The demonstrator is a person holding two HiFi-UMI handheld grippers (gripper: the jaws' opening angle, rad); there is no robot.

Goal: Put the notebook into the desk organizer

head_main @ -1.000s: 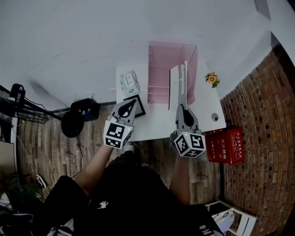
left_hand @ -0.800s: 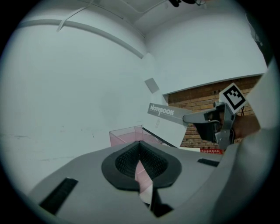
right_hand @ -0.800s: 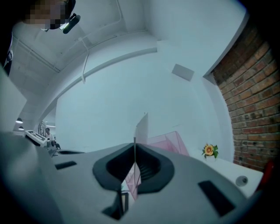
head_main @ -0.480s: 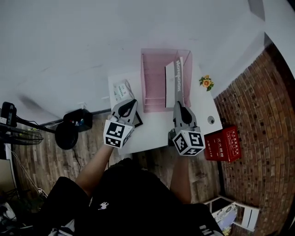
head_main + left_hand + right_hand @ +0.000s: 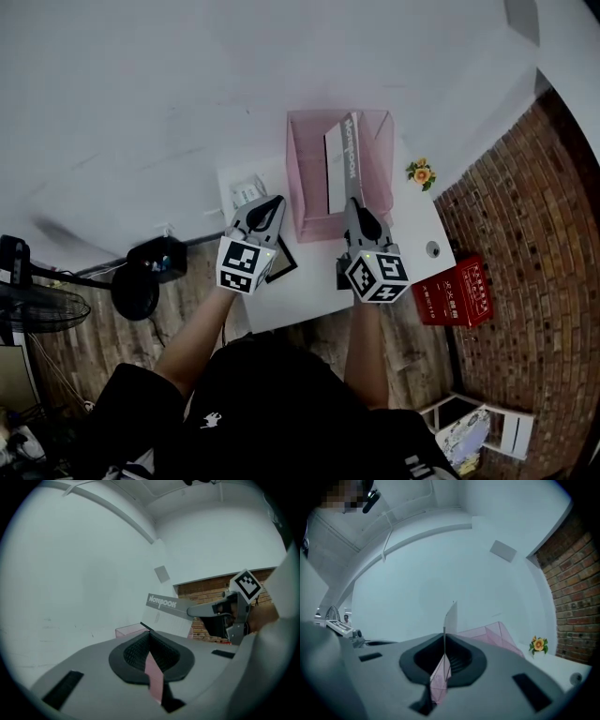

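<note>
A grey-spined notebook (image 5: 349,159) stands on edge above the pink desk organizer (image 5: 307,187) at the back of the white desk (image 5: 309,292). My right gripper (image 5: 357,217) is shut on its near edge; in the right gripper view the notebook (image 5: 451,616) rises thin between the jaws, with the organizer (image 5: 494,633) behind. My left gripper (image 5: 265,214) hovers left of the organizer, jaws together and nothing in them. From the left gripper (image 5: 150,638) view, the notebook (image 5: 168,613) tilts over the organizer's rim (image 5: 127,631).
A tissue pack (image 5: 246,194) and a black-framed pad (image 5: 283,262) lie left of the organizer. A small flower (image 5: 421,171) and a round object (image 5: 432,249) sit at the desk's right. A red box (image 5: 452,291) stands by the brick wall.
My right gripper has carried the notebook left and farther back, from the organizer's right side to over its middle. The left gripper has barely moved.
</note>
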